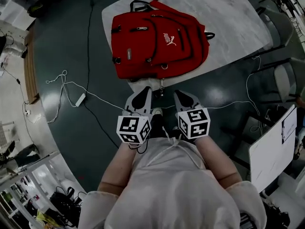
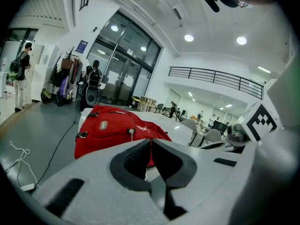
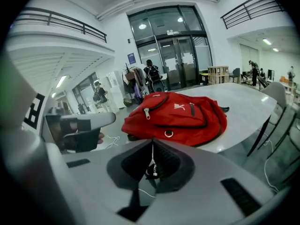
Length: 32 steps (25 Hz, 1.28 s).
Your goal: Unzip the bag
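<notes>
A red backpack (image 1: 155, 41) lies flat on the white marble table (image 1: 228, 18), its zippers closed; a silver zipper pull (image 1: 141, 28) shows on the top pocket. Both grippers hang close to the person's body, short of the table's near edge and apart from the bag. My left gripper (image 1: 146, 90) is shut with nothing in it, and my right gripper (image 1: 177, 94) is shut and empty too. In the left gripper view the backpack (image 2: 112, 125) lies beyond the closed jaw tips (image 2: 151, 140). The right gripper view shows the backpack (image 3: 180, 114) ahead of the closed tips (image 3: 152, 142).
A white cable and a power strip (image 1: 80, 99) lie on the dark floor at the left. Chairs (image 1: 281, 30) stand by the table's right side, and a white board (image 1: 271, 147) leans at the right. People stand far off near the glass doors (image 2: 93, 76).
</notes>
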Tool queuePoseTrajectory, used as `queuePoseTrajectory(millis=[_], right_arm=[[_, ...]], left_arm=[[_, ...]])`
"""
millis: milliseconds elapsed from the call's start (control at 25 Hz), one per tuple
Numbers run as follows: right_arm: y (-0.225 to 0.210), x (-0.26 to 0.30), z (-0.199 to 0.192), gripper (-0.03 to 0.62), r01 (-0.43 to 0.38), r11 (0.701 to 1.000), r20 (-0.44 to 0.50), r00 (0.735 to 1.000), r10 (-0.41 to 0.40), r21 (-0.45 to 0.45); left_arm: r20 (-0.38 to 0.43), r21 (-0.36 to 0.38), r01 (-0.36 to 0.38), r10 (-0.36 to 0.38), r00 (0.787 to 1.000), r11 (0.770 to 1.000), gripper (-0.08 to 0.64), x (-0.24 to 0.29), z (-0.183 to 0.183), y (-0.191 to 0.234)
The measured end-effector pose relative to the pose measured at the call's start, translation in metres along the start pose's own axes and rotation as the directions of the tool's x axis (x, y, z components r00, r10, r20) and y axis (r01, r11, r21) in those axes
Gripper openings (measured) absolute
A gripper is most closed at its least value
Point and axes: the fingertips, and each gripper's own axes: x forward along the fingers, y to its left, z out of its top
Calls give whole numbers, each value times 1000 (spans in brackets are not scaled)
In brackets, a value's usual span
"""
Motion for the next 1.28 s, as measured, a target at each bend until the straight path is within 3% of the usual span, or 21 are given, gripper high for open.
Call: queuePoseTrajectory(millis=[280,480,720,920,1080,1280], right_arm=[[2,61,-16,29,39,998,-131,991,-32,50],[-4,94,-34,31,48,996,-212,977,-33,69],[-8,123,-54,32,49,996,-288,957,-26,74],[-10,133,-62,32,59,994,-336,942,-25,92],[-8,140,-67,32,62,994,-365,930,-27,84],[-12,142,-67,31,63,997,-390,920,-43,39]], left_arm=[[-25,81,100,-98,995,992,23,42,-10,28],[-82,140,122,-111,990,983,23,78,-38,44],[-153,59,109,-99,983,992,23,110,-70,60],[-211,-55,91,-100,972,994,23,122,-86,62],[-253,-57,56,-69,965,997,23,127,-91,67],[-360,-89,7,-39,932,996,23,133,-101,72]])
